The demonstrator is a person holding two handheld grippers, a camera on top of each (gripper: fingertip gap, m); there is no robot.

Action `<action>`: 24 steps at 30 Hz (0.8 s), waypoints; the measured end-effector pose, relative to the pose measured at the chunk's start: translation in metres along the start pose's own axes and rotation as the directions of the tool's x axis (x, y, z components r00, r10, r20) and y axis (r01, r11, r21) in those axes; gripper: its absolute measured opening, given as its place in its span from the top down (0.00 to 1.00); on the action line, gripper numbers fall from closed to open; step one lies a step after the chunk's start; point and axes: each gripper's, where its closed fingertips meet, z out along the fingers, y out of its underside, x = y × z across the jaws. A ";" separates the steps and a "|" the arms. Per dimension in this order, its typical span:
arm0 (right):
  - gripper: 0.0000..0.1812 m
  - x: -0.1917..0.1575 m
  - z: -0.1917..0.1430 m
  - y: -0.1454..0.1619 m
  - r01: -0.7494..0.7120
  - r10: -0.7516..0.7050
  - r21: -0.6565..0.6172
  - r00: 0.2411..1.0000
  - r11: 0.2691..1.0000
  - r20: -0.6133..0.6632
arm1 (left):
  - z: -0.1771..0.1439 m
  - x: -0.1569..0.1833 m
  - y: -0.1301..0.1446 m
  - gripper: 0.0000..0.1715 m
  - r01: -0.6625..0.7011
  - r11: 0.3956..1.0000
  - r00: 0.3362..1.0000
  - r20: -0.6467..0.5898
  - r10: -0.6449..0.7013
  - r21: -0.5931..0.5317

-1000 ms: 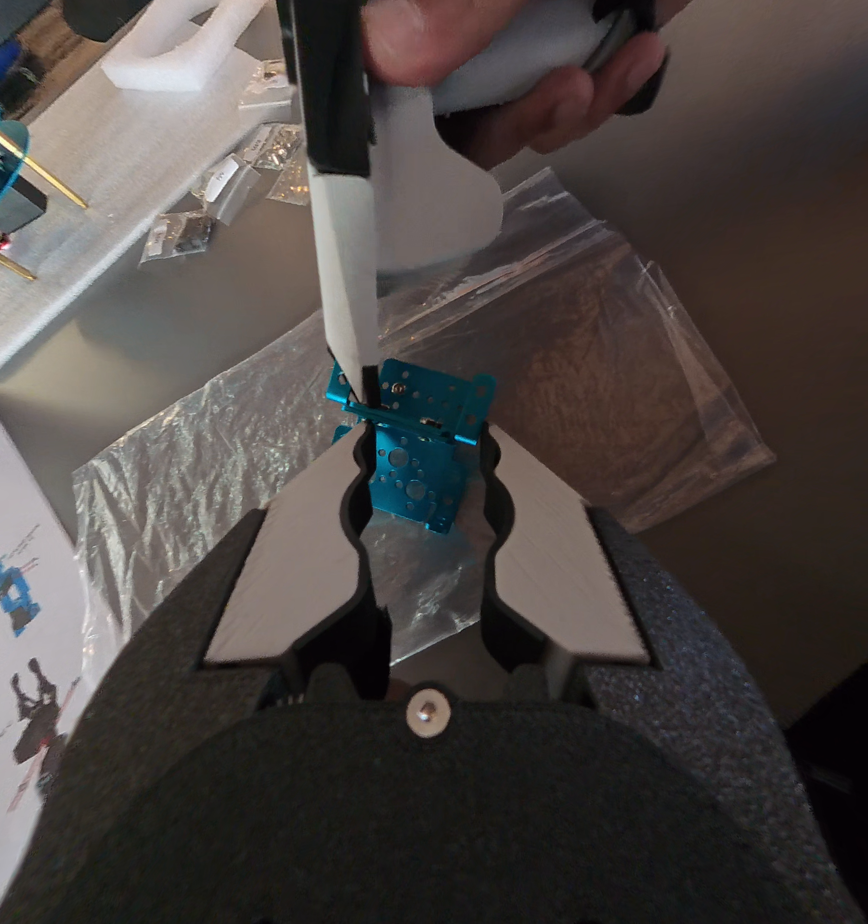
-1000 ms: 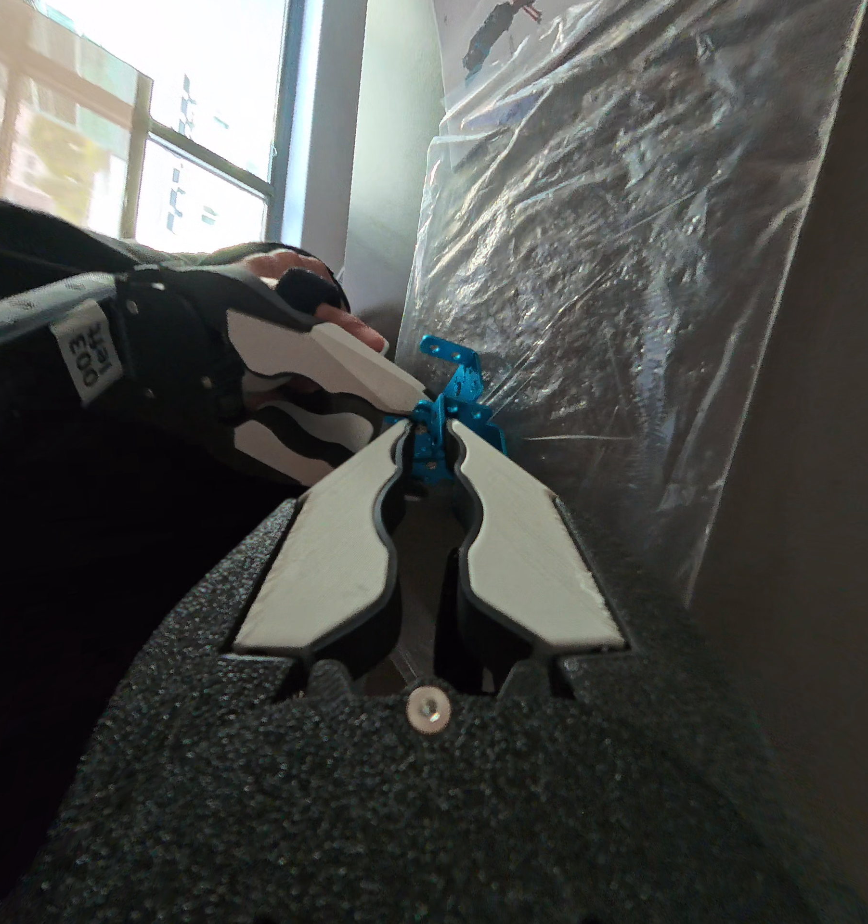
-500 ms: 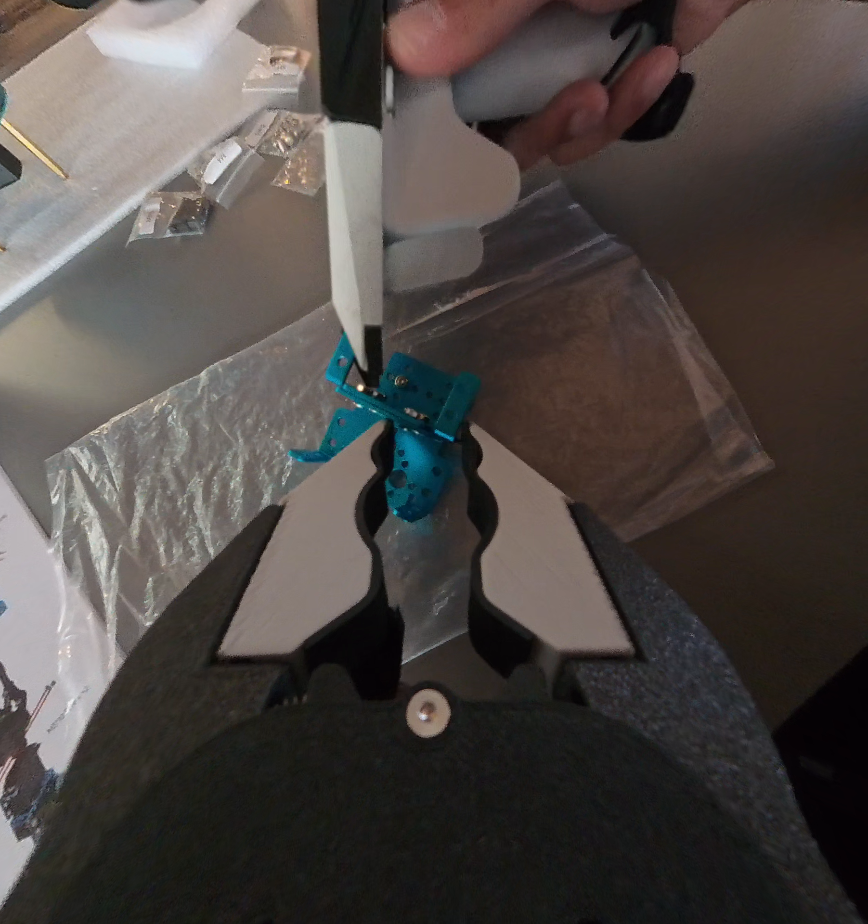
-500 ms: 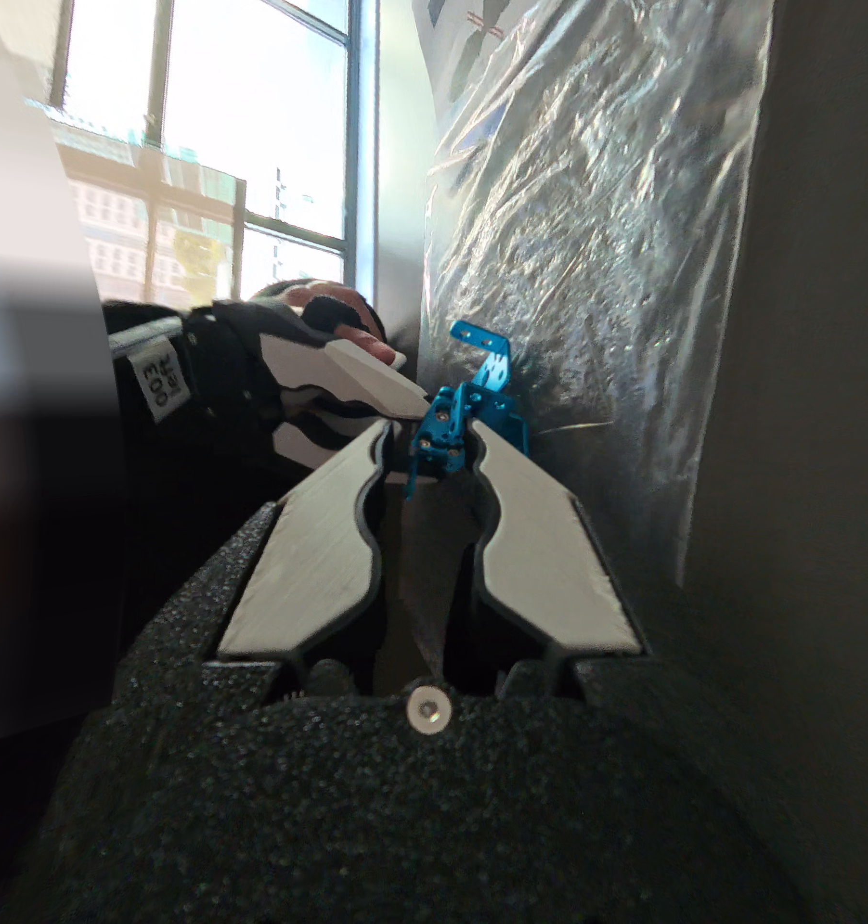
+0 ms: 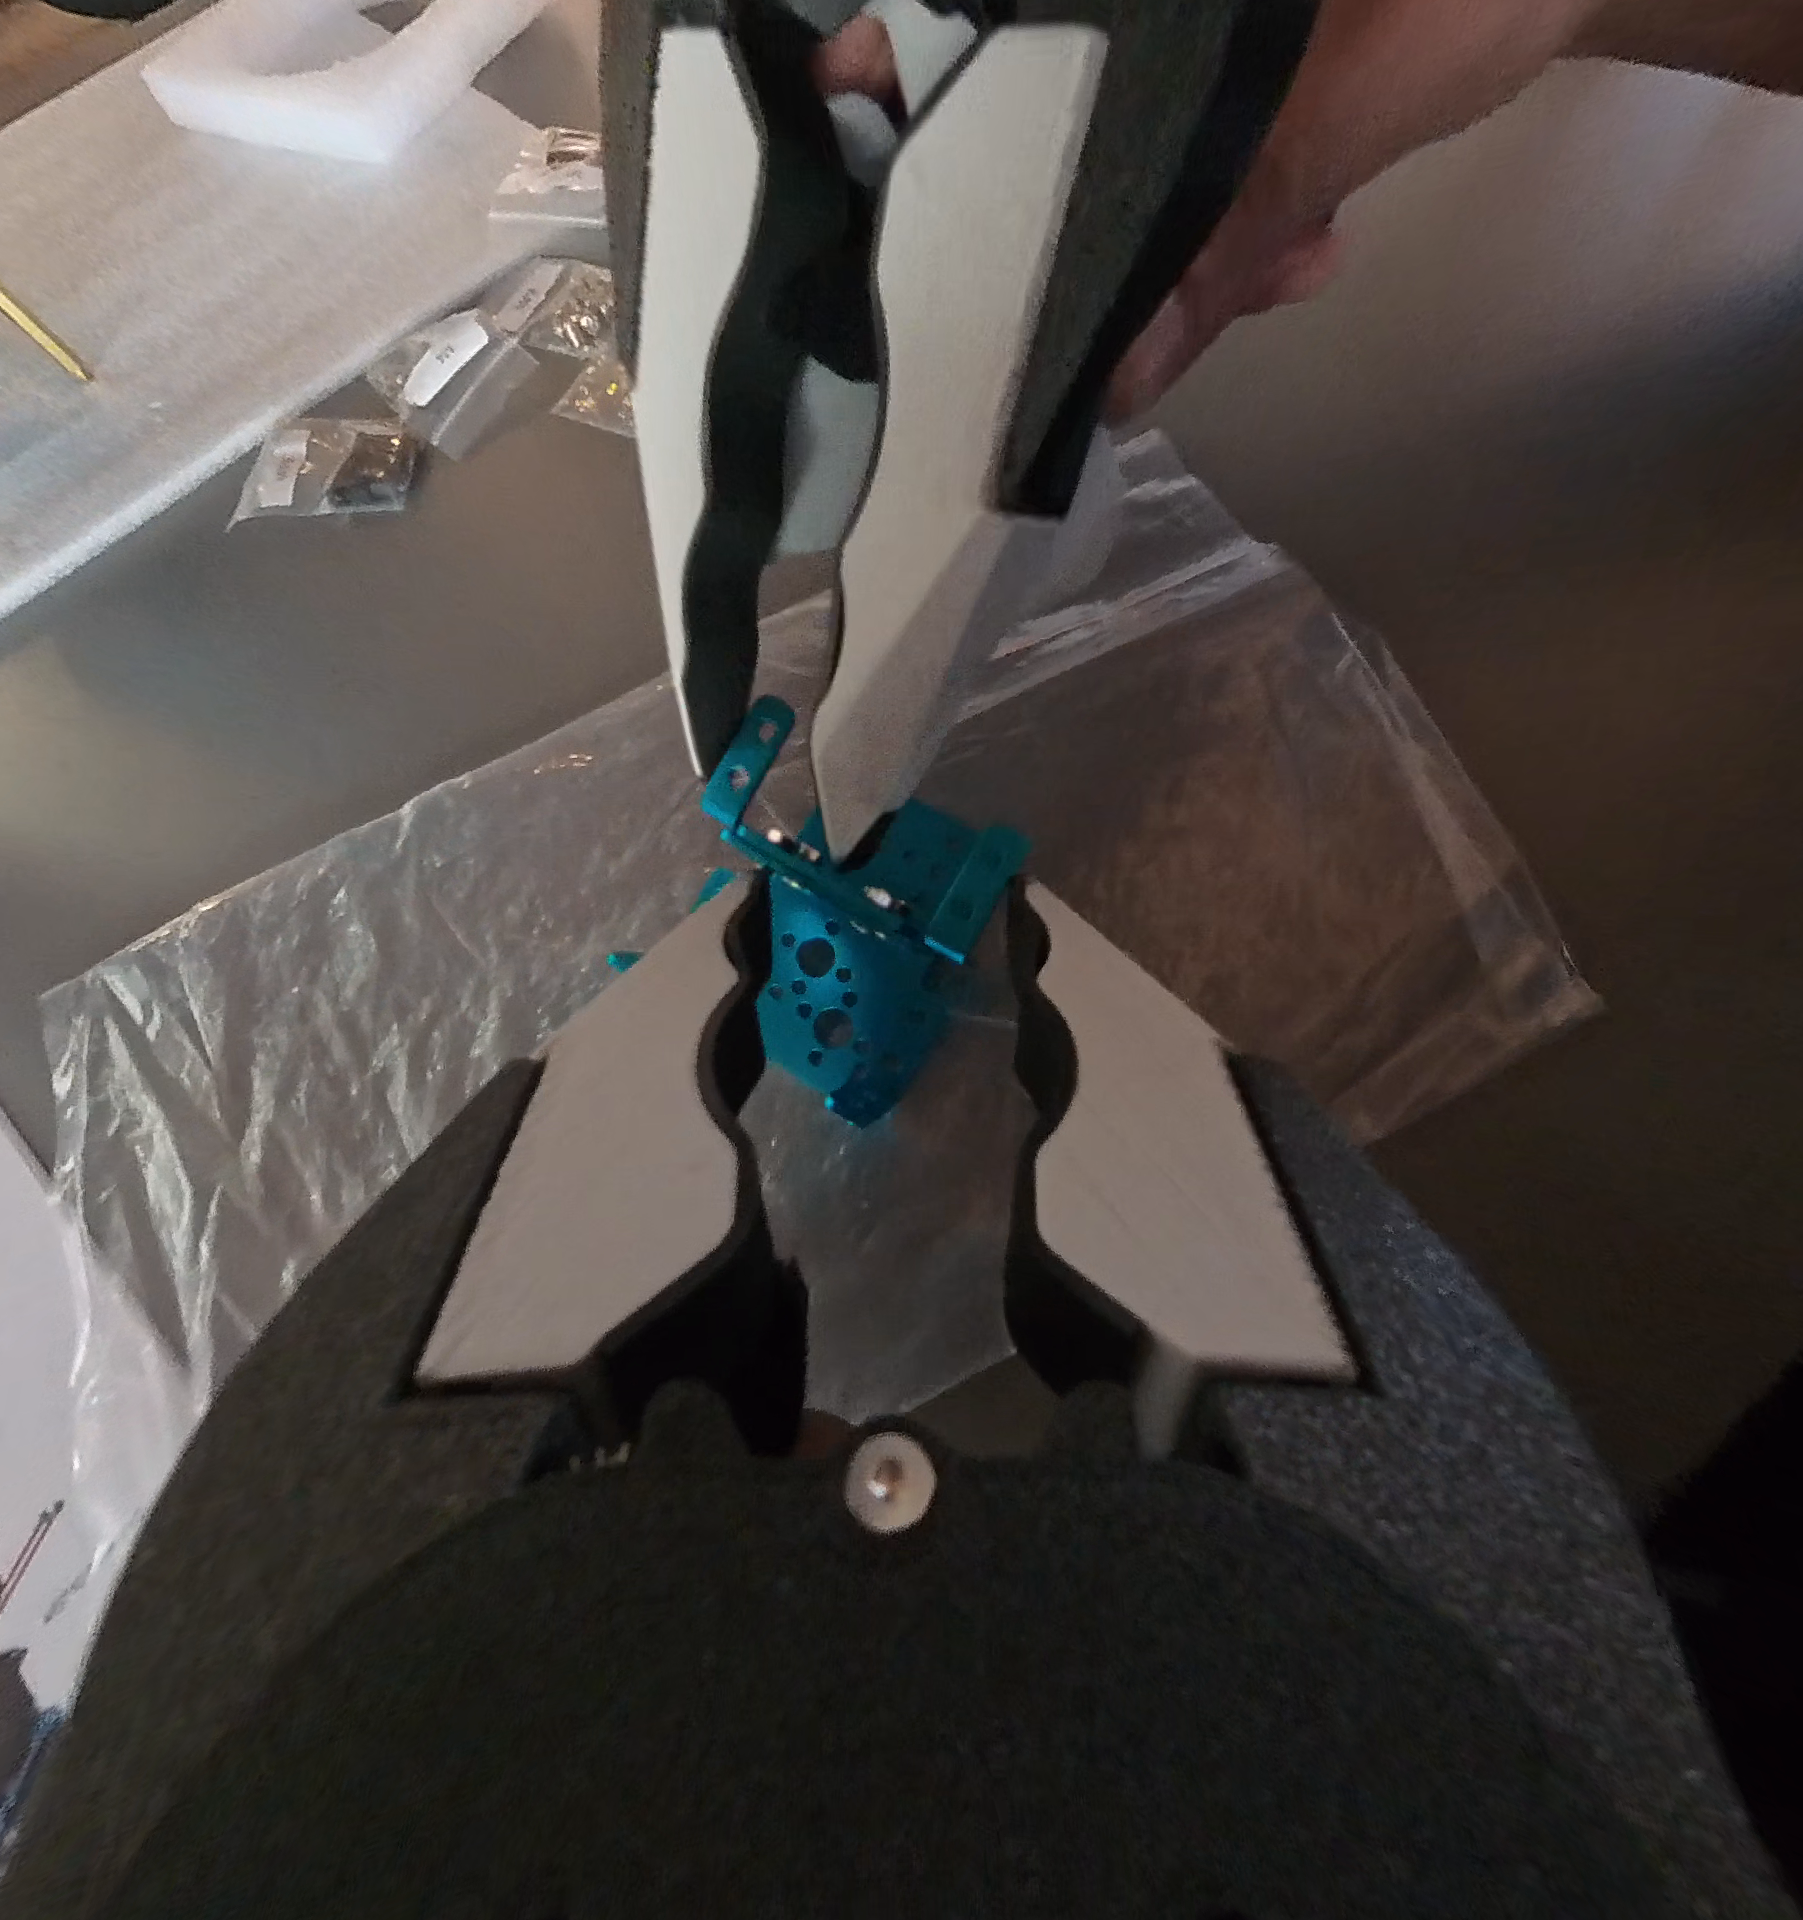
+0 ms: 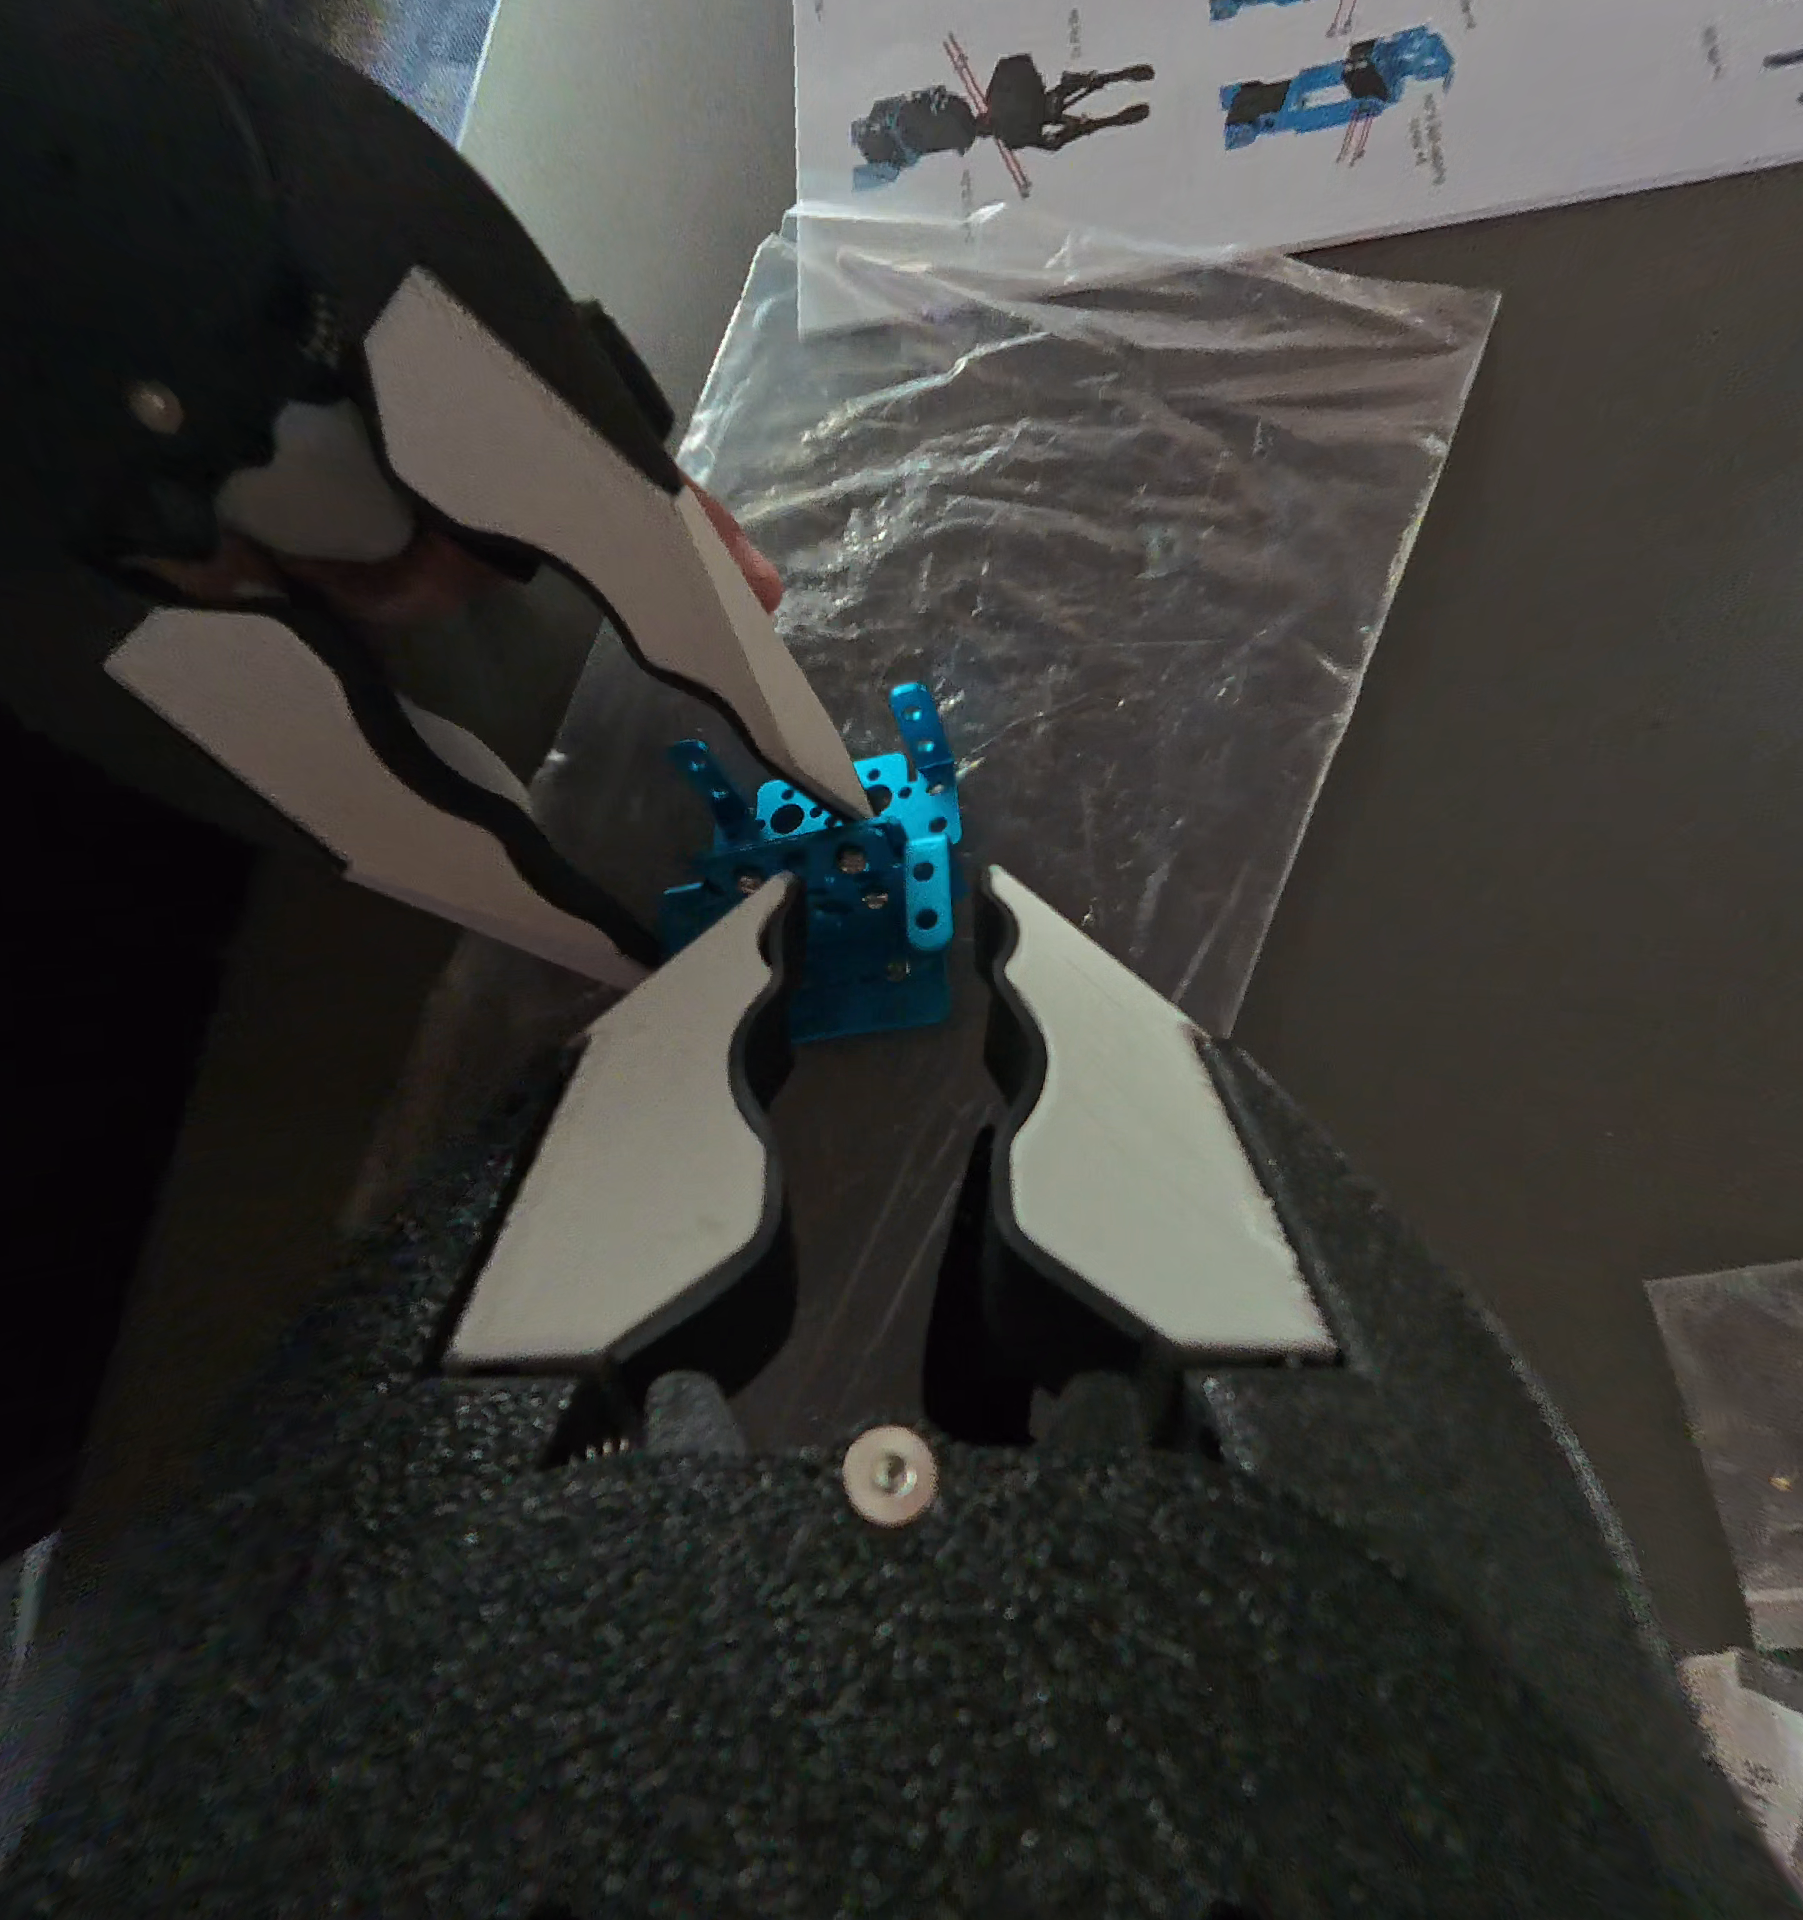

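item: blue bracket (image 5: pixel 855 977), a small anodised metal assembly of perforated plates joined with screws, with bent tabs sticking up. it stands on a clear plastic bag (image 5: pixel 357 997) spread flat on the dark worktop (image 5: pixel 1655 520), near the middle of the scene.

left gripper (image 5: pixel 876 904): fingers parted, one tip on each side of the bracket's holed plate. whether they press it i cannot tell; a gap shows on the right side.

right gripper (image 6: pixel 886 883): fingers open, tips straddling the bracket's near plate, a clear gap on its right. in the left wrist view it comes in from the far side, one tip beside an upright tab, the other resting on the top plate. it grips nothing that i can see.

handling, as a judgement: light, stiff, hard-edged. smooth anodised faces look slippery, and the bag beneath may let it skate. best hold looks to be across the flat sides of the main plate, low down; the thin tabs would twist it.

nearby: printed sheet (image 6: pixel 1292 94) with drawings at the far edge; white foam sheet (image 5: pixel 149 312) far left carrying small parts bags (image 5: pixel 336 478) and a foam block (image 5: pixel 336 83).
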 end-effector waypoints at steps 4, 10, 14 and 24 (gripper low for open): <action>0.86 0.001 0.002 0.002 0.041 -0.042 -0.016 0.998 0.999 -0.036 | 0.001 0.000 0.001 0.75 -0.021 1.000 1.000 0.010 0.021 -0.007; 0.88 0.000 0.000 0.004 0.043 -0.045 -0.046 0.998 0.998 -0.042 | 0.002 0.003 0.000 0.75 -0.050 0.999 0.999 0.020 0.050 -0.007; 0.90 -0.001 -0.002 0.003 -0.029 0.029 -0.042 1.000 0.999 0.009 | 0.003 0.004 -0.001 0.75 -0.074 0.997 0.997 0.032 0.075 -0.009; 0.90 -0.005 -0.001 0.003 -0.282 0.282 -0.029 0.935 0.959 0.216 | 0.003 0.004 0.000 0.76 -0.081 0.997 0.996 0.040 0.082 -0.013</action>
